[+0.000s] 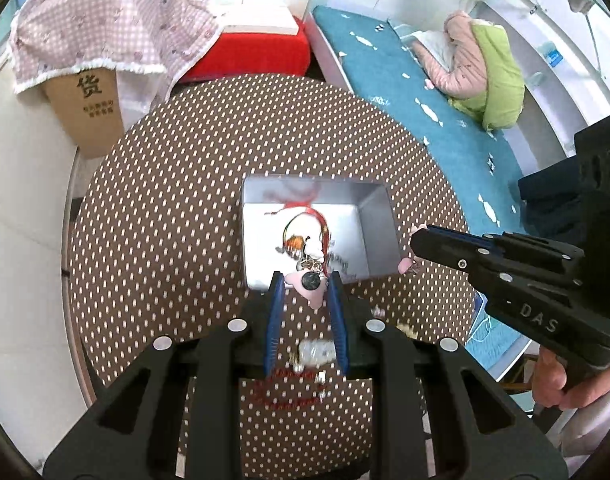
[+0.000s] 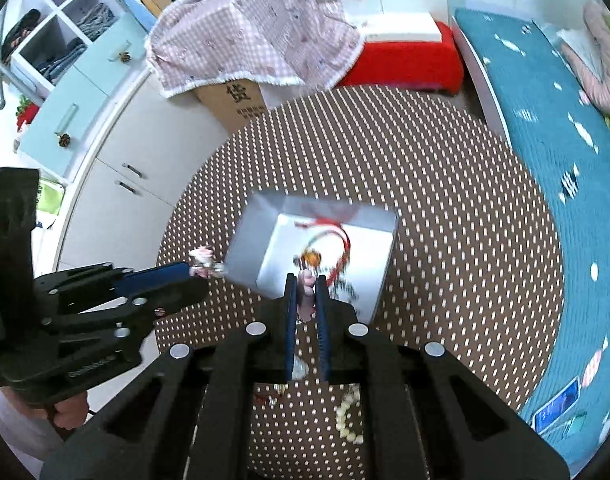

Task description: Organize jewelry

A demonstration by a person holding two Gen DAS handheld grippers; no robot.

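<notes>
Left wrist view: left hand-held gripper at bottom centre, blue fingers pinching a pink charm with a dark round disc. It sits over the near rim of the tin, mid-frame, so letting go should drop it inside rather than on the bench. Red cord bracelet already lies in the tin. Right hand-held gripper enters from the right edge, tip at the tin's right wall with a small pink piece. Loose beads on the bench, lower centre, not yet sorted.

Right wrist view (blurred): right hand-held gripper at centre, fingers close together on a pink piece, above the tin's near edge, likely also staged for a drop. Left hand-held gripper comes in from the left, holding its pink charm beside the tin's left wall. White bead string waits on the bench, bottom centre.
</notes>
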